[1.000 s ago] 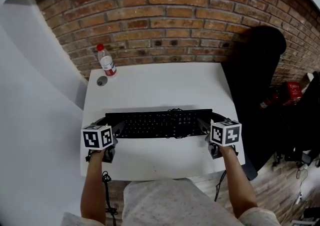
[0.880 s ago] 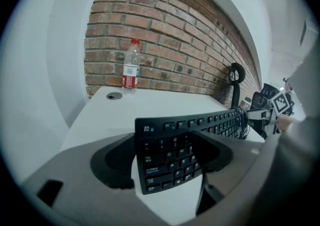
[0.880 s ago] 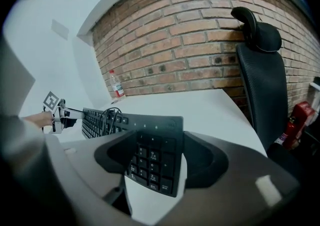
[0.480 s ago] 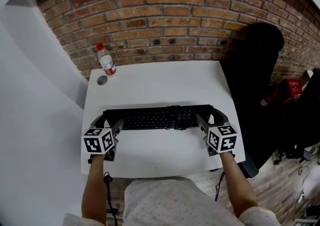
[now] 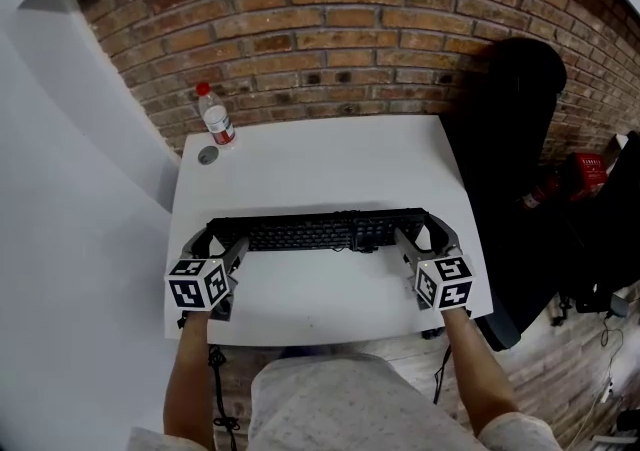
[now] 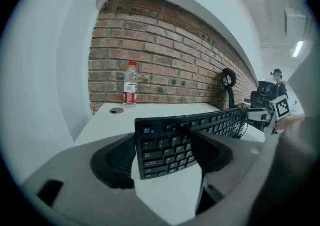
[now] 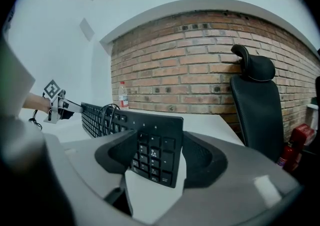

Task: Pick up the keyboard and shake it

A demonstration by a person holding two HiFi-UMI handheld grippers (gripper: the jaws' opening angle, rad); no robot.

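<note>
A black keyboard (image 5: 320,232) hangs tilted just above the white table (image 5: 320,164), held by its two short ends. My left gripper (image 5: 215,237) is shut on its left end, and in the left gripper view the keyboard (image 6: 172,145) sits between the dark pads (image 6: 114,162) of the left gripper (image 6: 165,156). My right gripper (image 5: 425,230) is shut on the number-pad end. In the right gripper view the keyboard (image 7: 155,152) stands on edge in the right gripper (image 7: 160,159). A coiled black cable (image 5: 352,223) lies on the keys.
A water bottle (image 5: 214,119) stands at the table's far left corner, with its cap (image 5: 207,155) beside it. A brick wall runs behind the table. A black office chair (image 5: 510,139) stands at the right, with a red object (image 5: 585,177) on the floor past it.
Both grippers have lifted the keyboard and rolled it, so it shows more edge-on in the head view. The marker cubes have come slightly nearer to the person.
</note>
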